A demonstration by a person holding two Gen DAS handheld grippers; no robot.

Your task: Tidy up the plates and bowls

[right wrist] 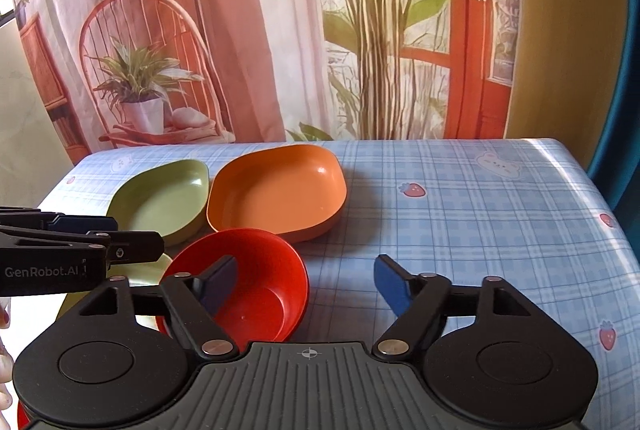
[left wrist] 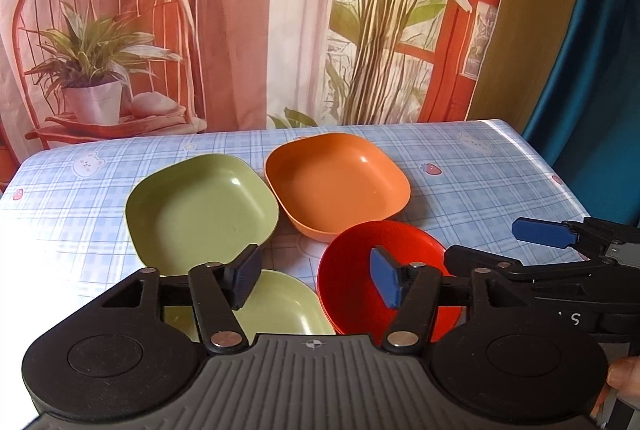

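Both grippers hover with fingers spread, empty. The red bowl [right wrist: 240,282] sits on the table [right wrist: 460,213], at 7 o'clock of the orange plate [right wrist: 276,189]. Right gripper [right wrist: 306,284]: straddle the bowl's right rim, close squarely. Left gripper [left wrist: 316,278]: keep clear.

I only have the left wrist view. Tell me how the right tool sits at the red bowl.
Observer: The right tool is open and straddles the red bowl's right rim. One finger shows against the bowl's inside, the other against the tablecloth. I cannot tell its height above the rim.
Operator: Report what lies right of that bowl. The tool blocks my view there.
Observer: In the right wrist view, only printed tablecloth shows there, out to the table's right edge.
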